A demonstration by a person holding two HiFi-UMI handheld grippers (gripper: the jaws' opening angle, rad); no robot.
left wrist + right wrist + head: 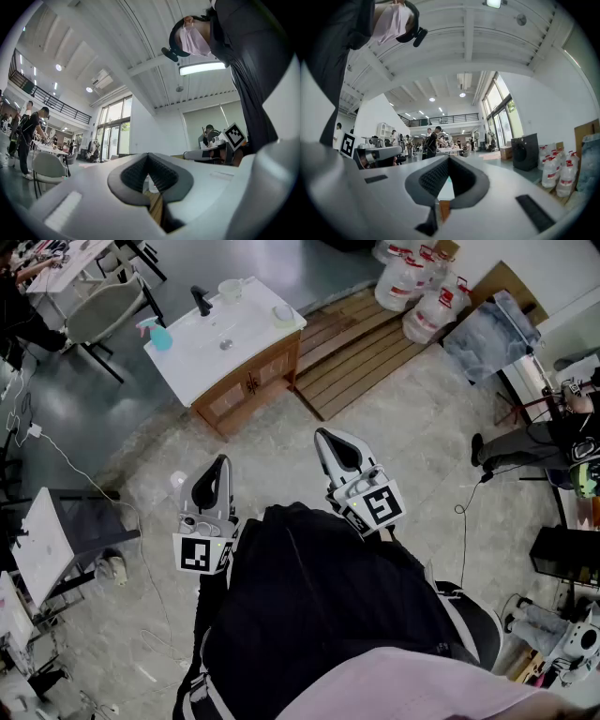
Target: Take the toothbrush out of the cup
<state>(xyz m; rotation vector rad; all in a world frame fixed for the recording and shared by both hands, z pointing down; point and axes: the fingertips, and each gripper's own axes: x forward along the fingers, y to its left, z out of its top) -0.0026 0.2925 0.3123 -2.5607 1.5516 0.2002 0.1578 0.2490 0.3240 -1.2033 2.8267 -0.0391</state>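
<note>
A white washbasin counter (202,357) on a wooden cabinet stands far ahead on the floor. At its back edge is a pale cup (230,289); whether a toothbrush stands in it I cannot tell at this distance. A second small cup (283,315) sits at the counter's right corner. My left gripper (217,465) and right gripper (324,436) are held close to the body, well short of the counter, both shut and empty. In the left gripper view the jaws (148,157) meet at the tip; in the right gripper view the jaws (449,159) do likewise.
A black faucet (201,301) and a blue spray bottle (159,336) stand on the counter. A wooden pallet (361,348) and water jugs (417,287) lie to its right. A chair (98,310) is at its left, a white table (42,545) and floor cables nearer left.
</note>
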